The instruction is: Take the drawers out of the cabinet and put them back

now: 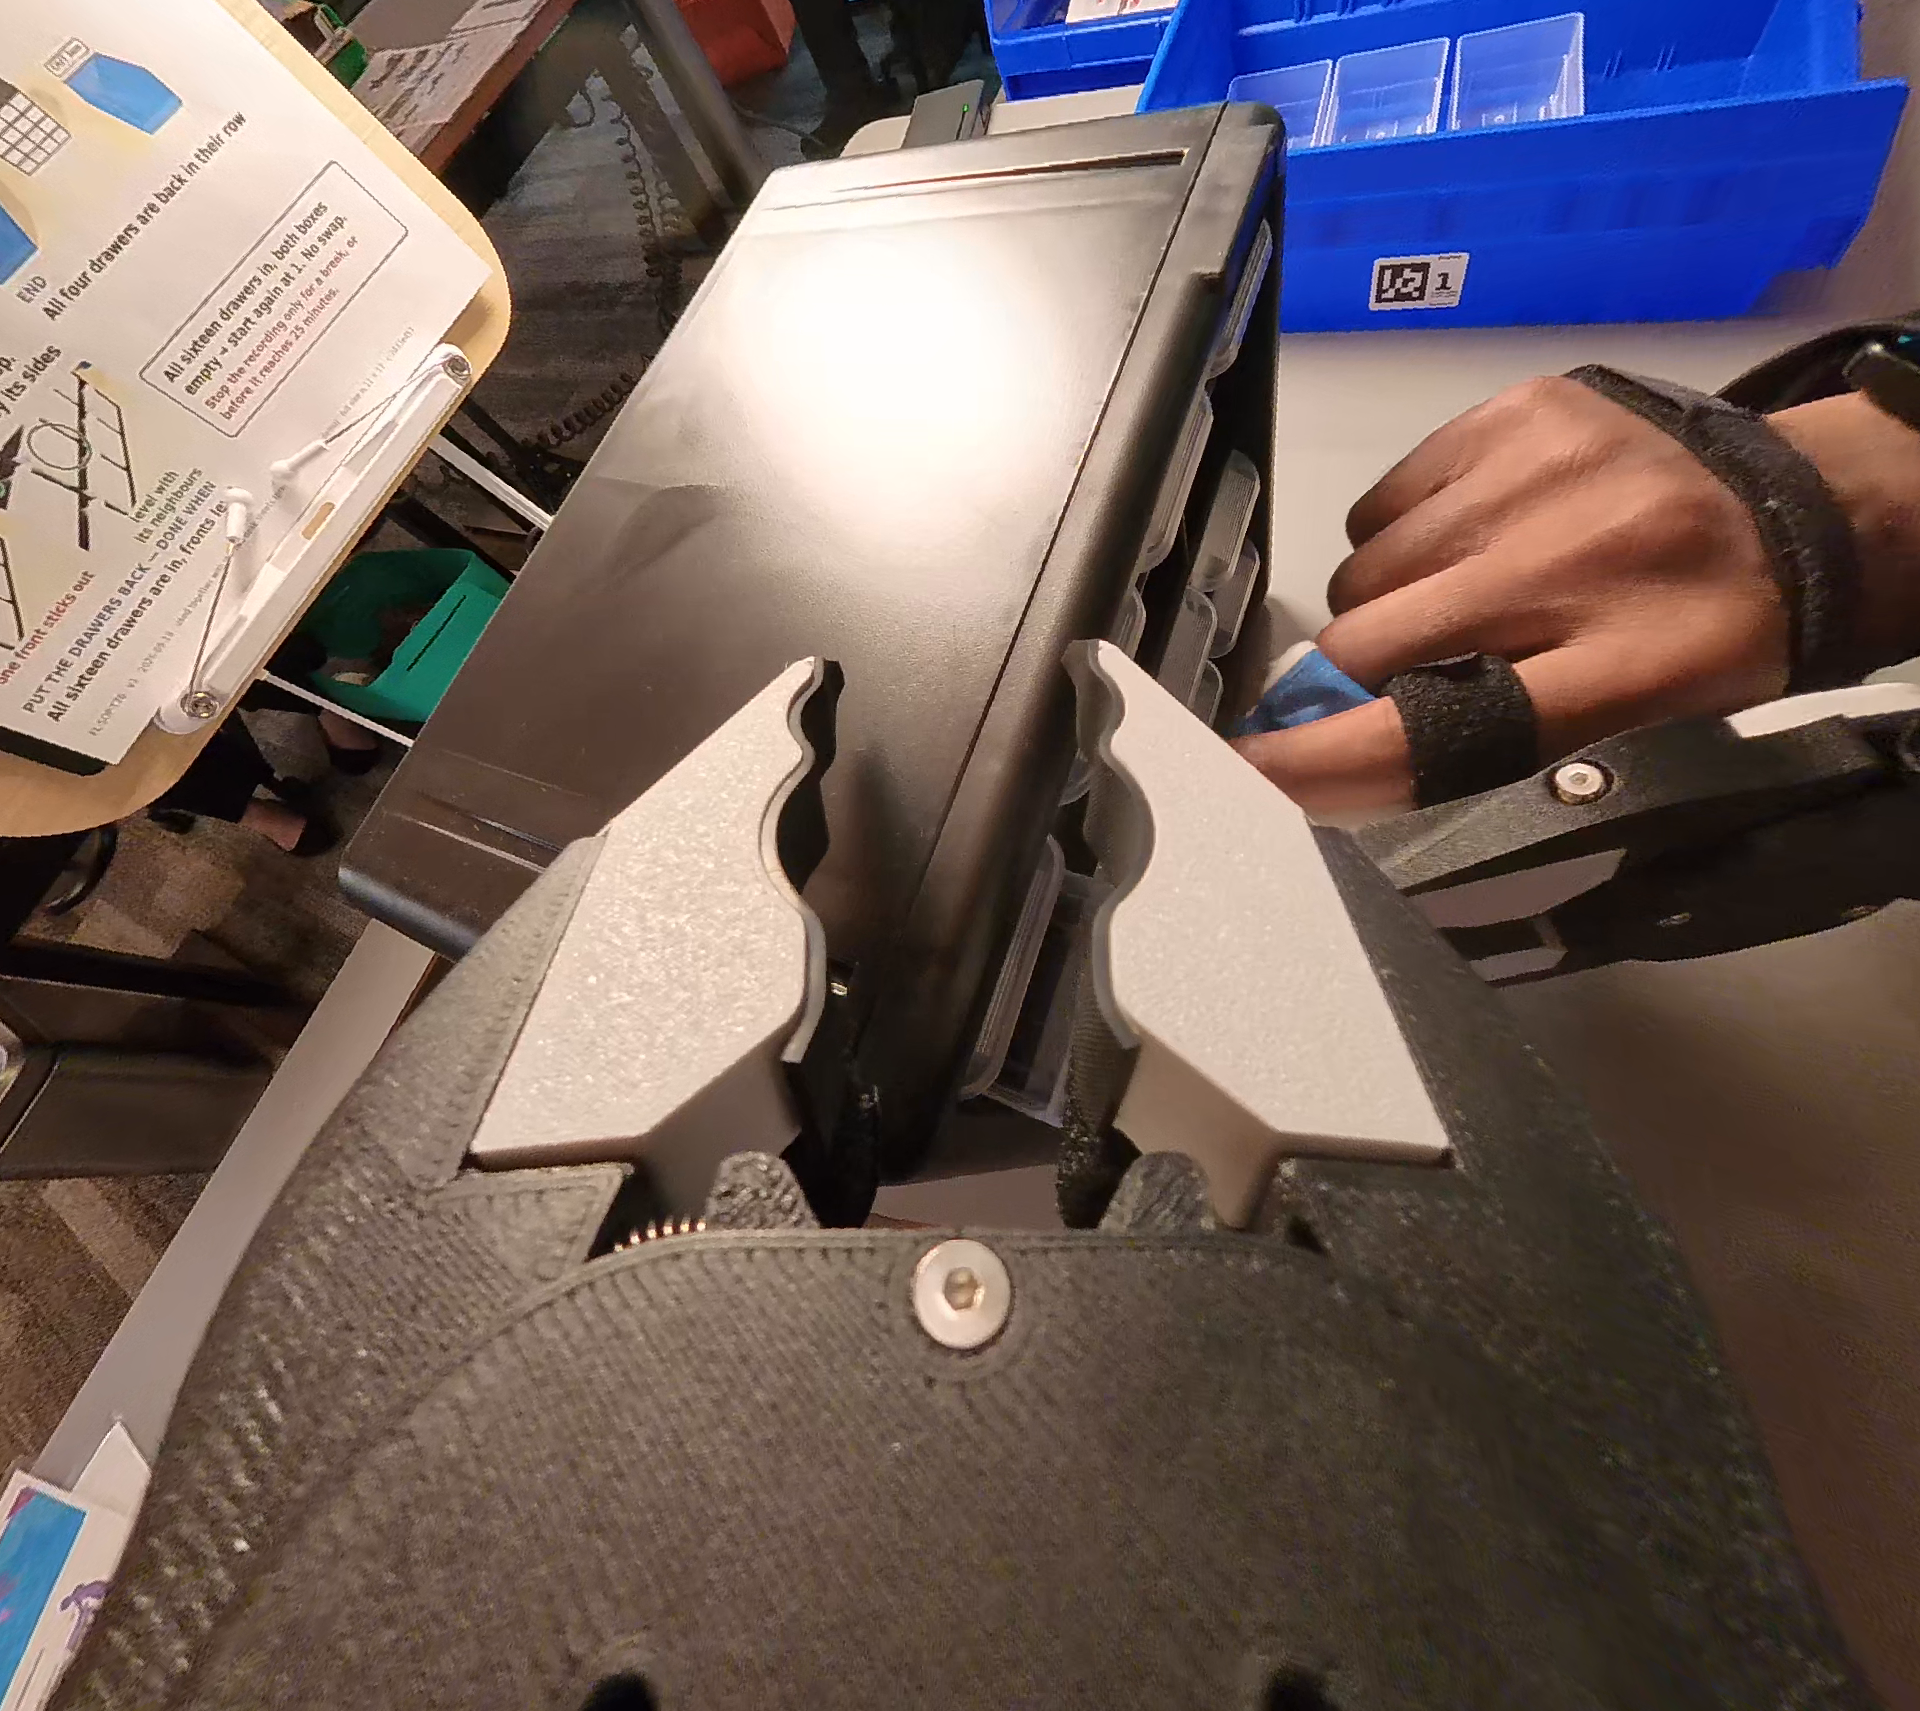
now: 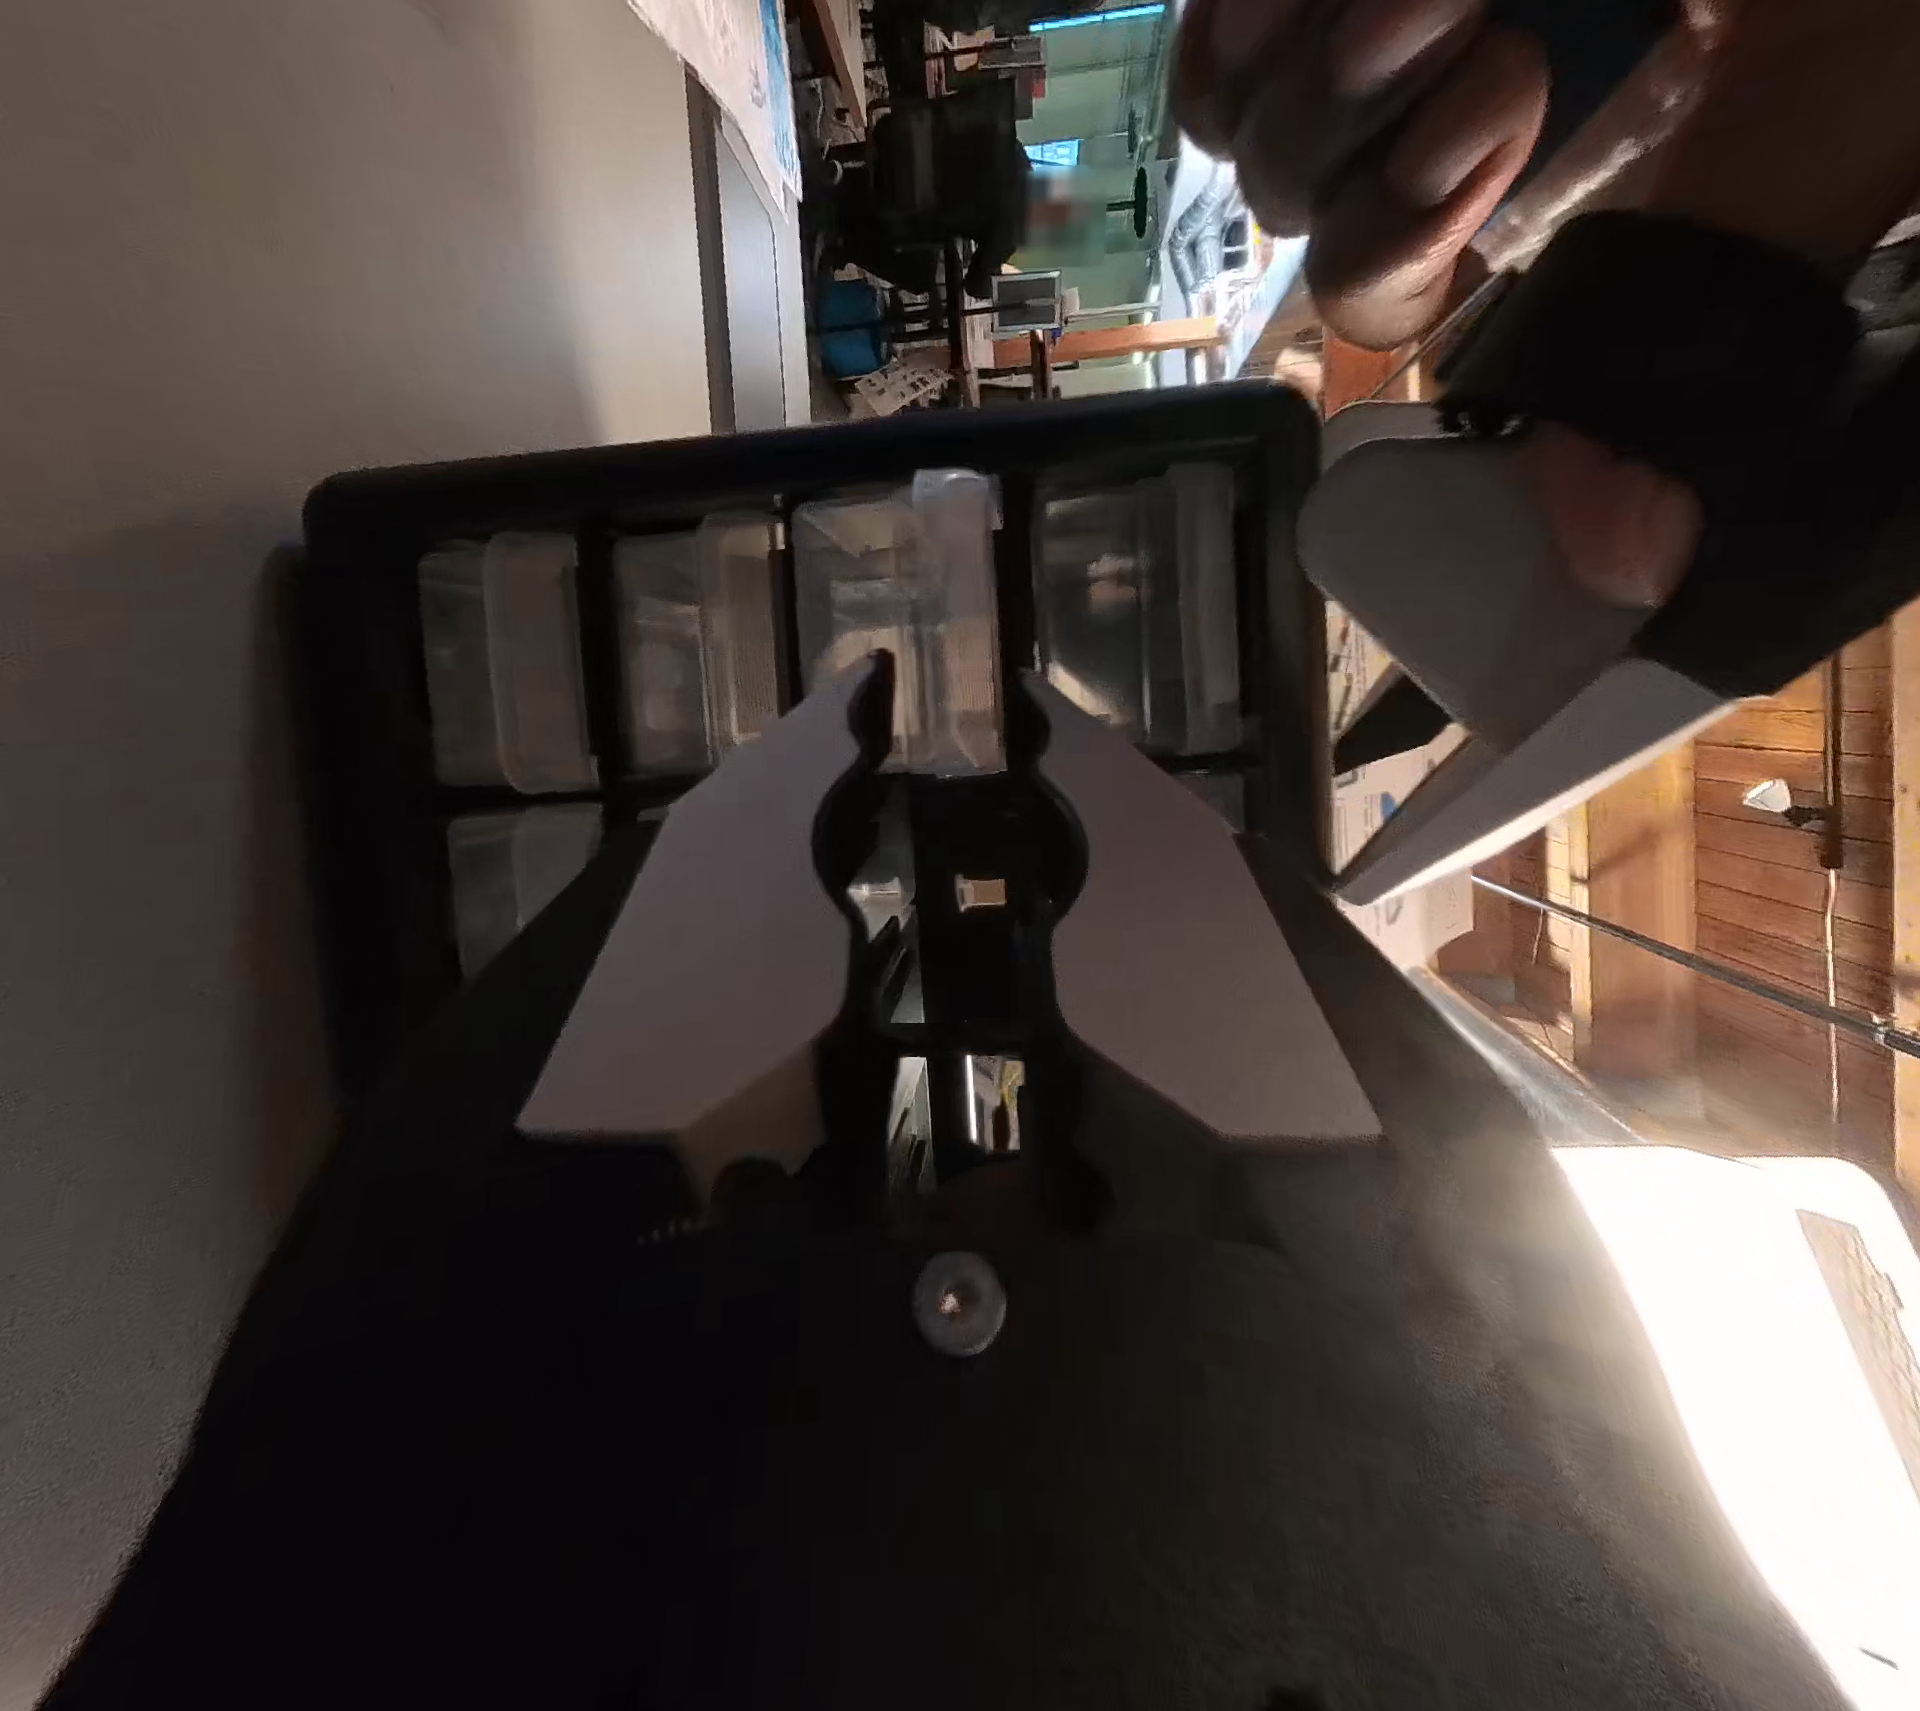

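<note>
While the left gripper (image 1: 951,705) straddles the front top edge of the black cabinet (image 1: 883,456), its grey fingers (image 1: 707,840) stand apart, one over the top panel and the other down in front of the drawer fronts; whether the pads actually press on the cabinet I cannot tell, so it reads as a brace and not a proven clamp. The cabinet stands on the grey table (image 1: 1507,373), with blue bins (image 1: 1558,103) behind it, and one bin has clear drawers (image 1: 1392,92) in it.

The right gripper (image 2: 951,705) faces the cabinet front, its view turned on its side. Its fingers (image 2: 748,830) are spread, and a clear drawer (image 2: 899,622) in the end row sits between the tips. That drawer seems to stick out a little past its neighbours. I cannot make out either pad pressing on it, so it does not count as held.

My reading is that this is the step at the cabinet face: a drawer about to be gripped for pulling, or one just seated; the pictures do not settle which. If pulling, the next move calls for closing squarely on the drawer's handle lip, then drawing straight out along the slot while the left side steadies the cabinet against tipping or sliding
</note>
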Available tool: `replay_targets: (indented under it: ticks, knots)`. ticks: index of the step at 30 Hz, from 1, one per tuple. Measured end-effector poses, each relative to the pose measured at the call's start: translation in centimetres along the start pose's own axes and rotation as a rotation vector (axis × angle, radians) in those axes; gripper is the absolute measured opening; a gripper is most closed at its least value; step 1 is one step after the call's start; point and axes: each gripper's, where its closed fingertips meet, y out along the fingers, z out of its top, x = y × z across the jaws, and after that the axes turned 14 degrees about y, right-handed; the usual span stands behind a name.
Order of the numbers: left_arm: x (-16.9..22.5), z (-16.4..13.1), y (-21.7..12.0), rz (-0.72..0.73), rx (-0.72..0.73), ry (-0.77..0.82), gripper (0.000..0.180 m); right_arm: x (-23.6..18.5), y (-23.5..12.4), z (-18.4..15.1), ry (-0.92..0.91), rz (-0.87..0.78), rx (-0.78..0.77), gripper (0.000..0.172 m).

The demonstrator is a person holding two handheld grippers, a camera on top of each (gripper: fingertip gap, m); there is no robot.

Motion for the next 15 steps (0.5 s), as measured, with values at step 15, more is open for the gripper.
replay_targets:
  ticks: [15]
  knots:
    - [0.0, 0.0, 0.0, 0.003, 0.001, -0.001, 0.049, -0.5, -3.4, 1.0, -0.059, 0.017, 0.011, 0.037]
